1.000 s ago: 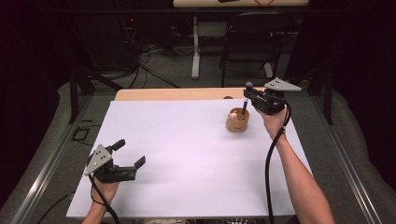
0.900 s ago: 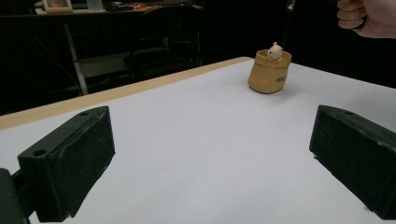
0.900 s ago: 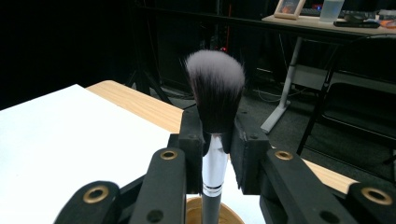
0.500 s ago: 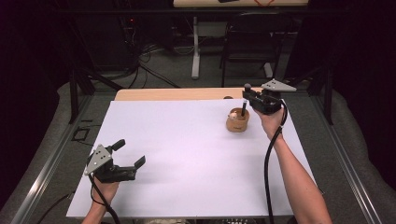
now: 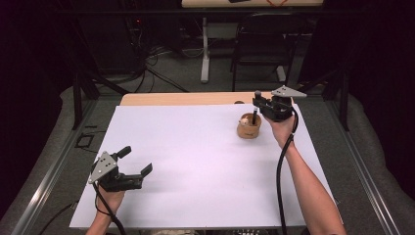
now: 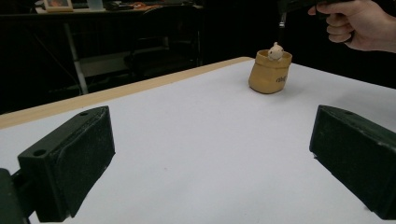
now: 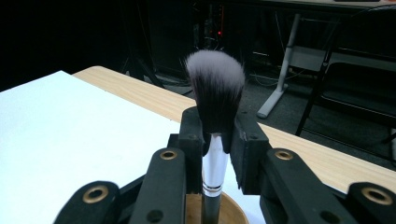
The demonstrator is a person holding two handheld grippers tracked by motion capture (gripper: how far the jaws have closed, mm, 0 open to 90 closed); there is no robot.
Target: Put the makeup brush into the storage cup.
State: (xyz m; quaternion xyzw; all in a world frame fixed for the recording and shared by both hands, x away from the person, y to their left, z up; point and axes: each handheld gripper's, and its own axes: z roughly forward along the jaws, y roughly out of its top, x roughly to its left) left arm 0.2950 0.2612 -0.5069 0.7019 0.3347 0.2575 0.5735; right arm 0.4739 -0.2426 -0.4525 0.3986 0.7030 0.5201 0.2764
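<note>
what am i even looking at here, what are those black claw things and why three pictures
A person stands at a table covered with a white sheet, holding a hand-operated black two-jaw gripper in each hand. One picture looks down from above; the other two come from cameras riding on each gripper. The left gripper rests low with jaws open, holding nothing. The right gripper has its jaws shut on a black-bristled makeup brush with a silver collar, bristles up, above a small tan cup. Something small and pale sits in that cup.

Dark room: grey floor (image 5: 161,78) strewn with cables (image 5: 161,78); black chair (image 5: 262,49); white-legged table (image 5: 205,54) behind; wooden desk (image 5: 186,99) under white sheet (image 5: 195,161).
</note>
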